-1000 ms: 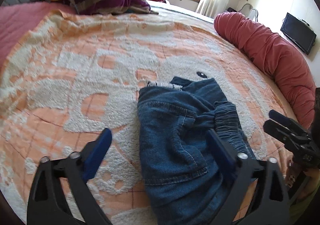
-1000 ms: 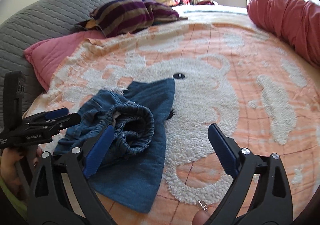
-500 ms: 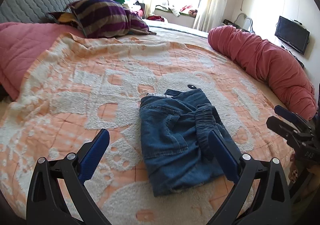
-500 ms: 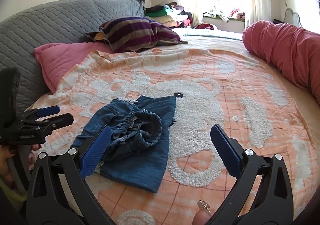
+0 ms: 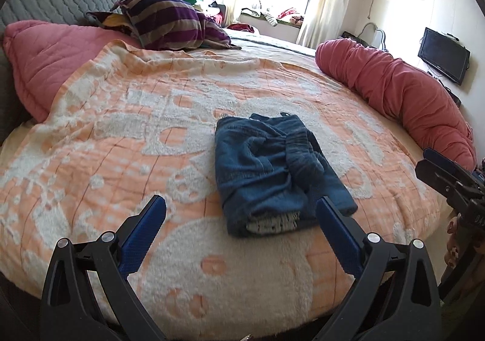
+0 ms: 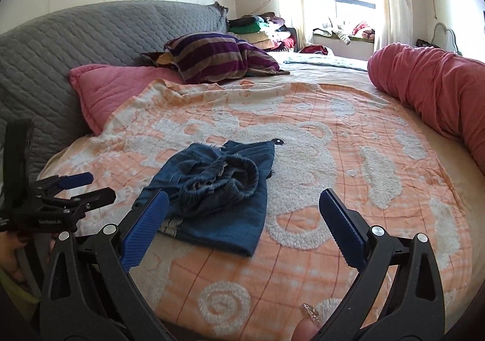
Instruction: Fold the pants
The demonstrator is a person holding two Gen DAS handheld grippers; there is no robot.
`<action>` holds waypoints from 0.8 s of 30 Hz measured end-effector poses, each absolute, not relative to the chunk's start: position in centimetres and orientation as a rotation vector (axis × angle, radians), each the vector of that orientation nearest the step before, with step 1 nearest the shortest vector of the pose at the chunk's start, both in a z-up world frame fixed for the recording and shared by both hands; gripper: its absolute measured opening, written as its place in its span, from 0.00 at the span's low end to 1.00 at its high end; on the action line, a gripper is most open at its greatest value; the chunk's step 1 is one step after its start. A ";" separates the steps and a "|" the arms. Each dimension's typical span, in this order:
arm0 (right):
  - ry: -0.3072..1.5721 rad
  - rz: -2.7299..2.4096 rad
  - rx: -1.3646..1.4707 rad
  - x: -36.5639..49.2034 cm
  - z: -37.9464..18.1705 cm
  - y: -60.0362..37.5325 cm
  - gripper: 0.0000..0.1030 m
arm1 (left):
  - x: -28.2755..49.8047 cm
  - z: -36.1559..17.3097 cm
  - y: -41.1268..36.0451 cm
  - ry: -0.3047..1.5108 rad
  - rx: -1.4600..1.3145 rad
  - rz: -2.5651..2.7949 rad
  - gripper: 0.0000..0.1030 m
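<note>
Blue denim pants (image 5: pixel 272 171) lie folded into a compact bundle on the orange and white blanket (image 5: pixel 121 141), elastic waistband bunched on top. The right wrist view shows the same pants (image 6: pixel 218 189) left of centre. My left gripper (image 5: pixel 241 213) is open and empty, held back from the near end of the bundle. My right gripper (image 6: pixel 242 204) is open and empty too, pulled back from the bundle's right side. Each gripper shows in the other's view: the right gripper (image 5: pixel 436 168) at the right edge, the left gripper (image 6: pixel 81 186) at the left edge.
A long red bolster (image 5: pixel 403 92) runs along the bed's right edge. A striped pillow (image 5: pixel 169 23) and a pink cushion (image 5: pixel 51 62) lie against the grey headboard (image 6: pixel 75 44). A television (image 5: pixel 444 54) hangs on the right wall. A fingertip (image 6: pixel 306 326) shows at the bottom.
Both grippers have drawn back and up from the pants, which look smaller and farther now. The bundle stays folded where it lay on the blanket.
</note>
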State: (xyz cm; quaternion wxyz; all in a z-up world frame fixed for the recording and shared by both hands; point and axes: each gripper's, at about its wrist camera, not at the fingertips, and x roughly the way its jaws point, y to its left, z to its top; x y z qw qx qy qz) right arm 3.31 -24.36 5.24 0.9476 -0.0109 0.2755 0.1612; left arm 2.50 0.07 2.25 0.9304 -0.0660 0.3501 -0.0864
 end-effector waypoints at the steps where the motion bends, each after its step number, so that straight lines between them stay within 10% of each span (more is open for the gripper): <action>1: 0.559 0.327 -0.028 2.9 5.2 -24.4 0.91 | 2.1 2.2 0.0 0.717 -0.136 -0.178 0.96; 24: 0.716 0.291 -0.004 2.9 -0.1 -24.1 0.91 | 2.2 -2.6 -0.5 0.870 -0.113 -0.166 0.96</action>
